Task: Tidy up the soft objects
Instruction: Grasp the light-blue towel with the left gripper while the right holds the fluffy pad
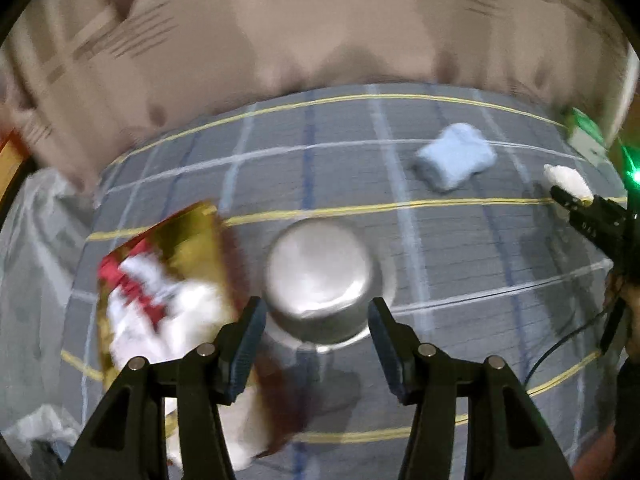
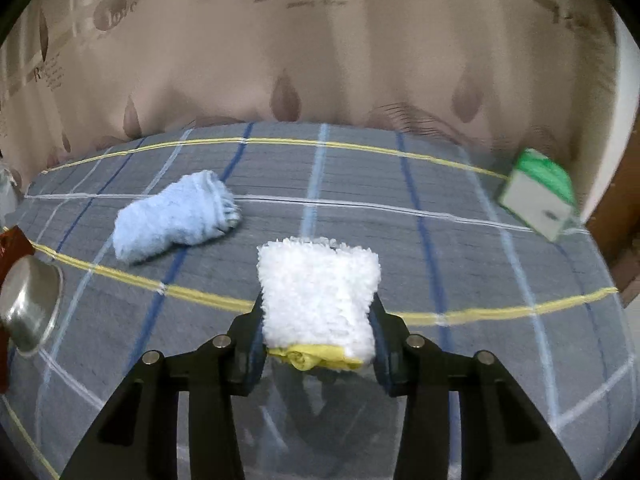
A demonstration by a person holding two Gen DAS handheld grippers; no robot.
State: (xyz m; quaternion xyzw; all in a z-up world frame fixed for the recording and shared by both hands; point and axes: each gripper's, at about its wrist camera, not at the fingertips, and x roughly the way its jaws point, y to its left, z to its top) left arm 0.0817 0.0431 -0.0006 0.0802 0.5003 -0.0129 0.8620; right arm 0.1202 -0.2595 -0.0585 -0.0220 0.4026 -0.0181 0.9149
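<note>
My right gripper (image 2: 318,320) is shut on a fluffy white cloth (image 2: 316,288) with a yellow layer underneath, held just above the plaid bedspread (image 2: 480,264). The left wrist view shows the same gripper (image 1: 560,196) and cloth (image 1: 568,178) at the far right. A rolled light-blue towel (image 2: 176,216) lies on the bed to the left of it, also visible as the towel (image 1: 456,160). My left gripper (image 1: 316,312) is open, hanging over a steel bowl (image 1: 320,280) that rests on the bed. The fingers do not touch it.
A gold and red bag (image 1: 160,280) with white soft things in it lies left of the bowl. A green and white box (image 2: 538,196) sits at the bed's far right corner. Clear plastic (image 1: 36,240) covers the left edge. A patterned curtain hangs behind the bed.
</note>
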